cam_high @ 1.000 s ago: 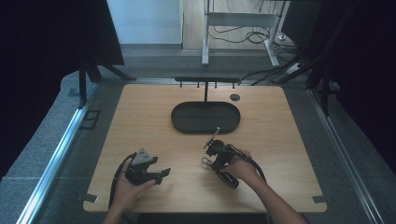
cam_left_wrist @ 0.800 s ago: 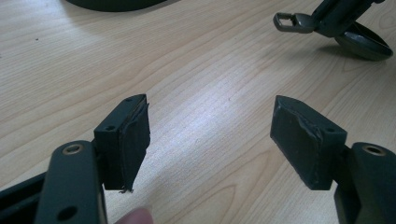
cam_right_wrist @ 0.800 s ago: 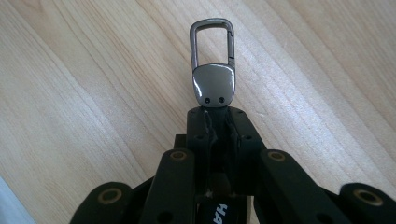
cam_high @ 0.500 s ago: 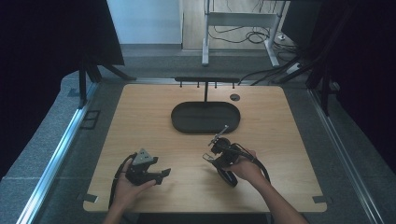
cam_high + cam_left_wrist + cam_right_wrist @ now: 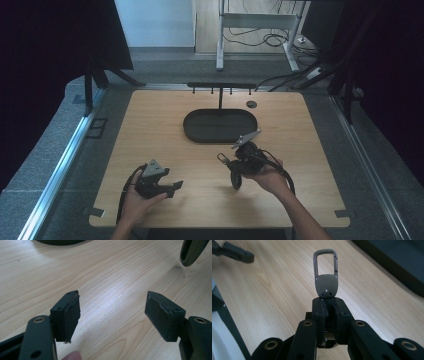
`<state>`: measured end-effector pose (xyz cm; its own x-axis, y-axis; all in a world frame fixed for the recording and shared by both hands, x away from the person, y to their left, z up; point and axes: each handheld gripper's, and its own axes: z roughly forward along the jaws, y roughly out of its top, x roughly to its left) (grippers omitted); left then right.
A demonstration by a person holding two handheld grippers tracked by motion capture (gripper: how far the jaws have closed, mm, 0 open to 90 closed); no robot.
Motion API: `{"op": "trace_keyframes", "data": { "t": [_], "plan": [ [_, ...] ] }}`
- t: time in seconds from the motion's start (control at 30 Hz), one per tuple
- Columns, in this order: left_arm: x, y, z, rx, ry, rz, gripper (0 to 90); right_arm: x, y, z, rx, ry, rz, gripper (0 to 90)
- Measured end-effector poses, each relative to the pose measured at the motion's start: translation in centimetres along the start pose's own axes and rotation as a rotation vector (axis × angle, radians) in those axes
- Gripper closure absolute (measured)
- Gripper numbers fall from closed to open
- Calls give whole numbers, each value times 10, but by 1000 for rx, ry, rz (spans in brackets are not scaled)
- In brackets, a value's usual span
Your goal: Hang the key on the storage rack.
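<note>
I have the key-ring clip (image 5: 325,277) pinched in my right claw (image 5: 328,305) above the surface (image 5: 150,130) — left claw (image 5: 112,312) gaping, empty — next I judge it needs carrying to the rack's hooks (image 5: 220,90).

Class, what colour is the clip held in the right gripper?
Dull grey metal; the clip shows best in the right gripper view, clamped between the right gripper fingers.

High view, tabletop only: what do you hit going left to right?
Left claw with jaws open → black oval tray → right claw shut on a metal carabiner keychain → small round grommet in the wooden table.
</note>
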<state>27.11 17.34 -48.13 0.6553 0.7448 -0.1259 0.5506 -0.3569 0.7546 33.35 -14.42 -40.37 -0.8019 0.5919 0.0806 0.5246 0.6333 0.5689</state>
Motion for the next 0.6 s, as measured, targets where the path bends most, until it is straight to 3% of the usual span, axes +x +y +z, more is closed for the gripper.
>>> {"op": "trace_keyframes", "data": {
  "t": [0.6],
  "plan": [
    [-1,0,1,6,-2,3,288,-9,-9,-6,-120,-29,34,813]
  ]
}}
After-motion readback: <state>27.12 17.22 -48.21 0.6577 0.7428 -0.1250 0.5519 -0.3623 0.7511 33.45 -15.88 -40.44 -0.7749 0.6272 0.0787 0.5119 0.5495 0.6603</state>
